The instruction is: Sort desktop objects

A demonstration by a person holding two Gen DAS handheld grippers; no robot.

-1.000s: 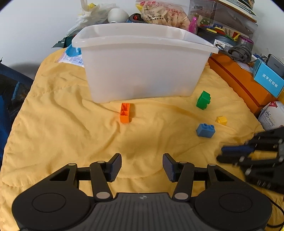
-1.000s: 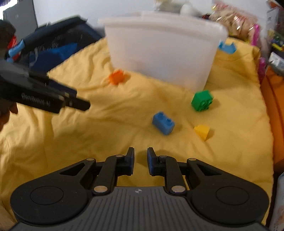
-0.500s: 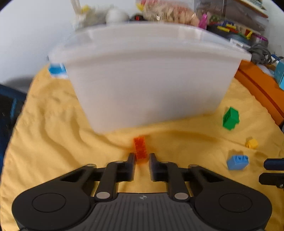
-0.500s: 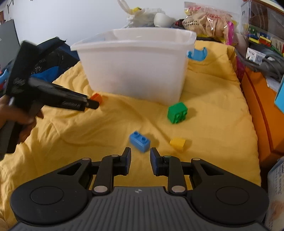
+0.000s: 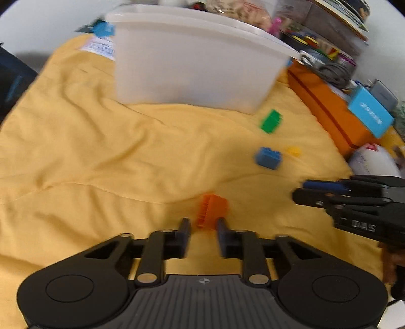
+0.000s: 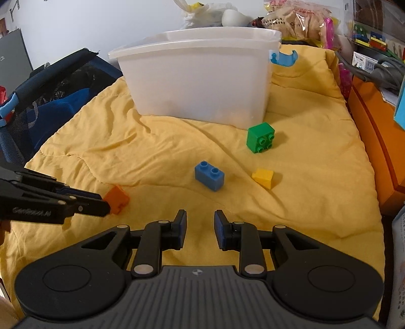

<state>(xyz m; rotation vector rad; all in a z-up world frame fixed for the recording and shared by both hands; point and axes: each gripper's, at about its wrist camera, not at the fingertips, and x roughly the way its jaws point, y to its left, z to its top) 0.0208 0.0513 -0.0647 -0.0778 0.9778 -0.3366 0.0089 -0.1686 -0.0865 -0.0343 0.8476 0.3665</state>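
My left gripper (image 5: pixel 202 225) is shut on an orange brick (image 5: pixel 211 211) and holds it over the yellow quilt; in the right wrist view the brick (image 6: pixel 117 198) sticks out of the left fingertips (image 6: pixel 101 203). My right gripper (image 6: pixel 200 222) is open and empty, just short of a blue brick (image 6: pixel 209 175). A yellow brick (image 6: pixel 263 177) and a green brick (image 6: pixel 260 138) lie farther right. A white plastic bin (image 6: pixel 197 83) stands behind them on the quilt.
An orange box (image 6: pixel 374 141) borders the quilt (image 6: pixel 126 151) on the right. A dark blue bag (image 6: pixel 50 93) sits at the left. Bags, toys and boxes (image 6: pixel 298 20) crowd the back behind the bin.
My left gripper shut on the orange brick beside the bin and carried it back toward the near side. My right gripper opened wider and turned to face the blue brick.
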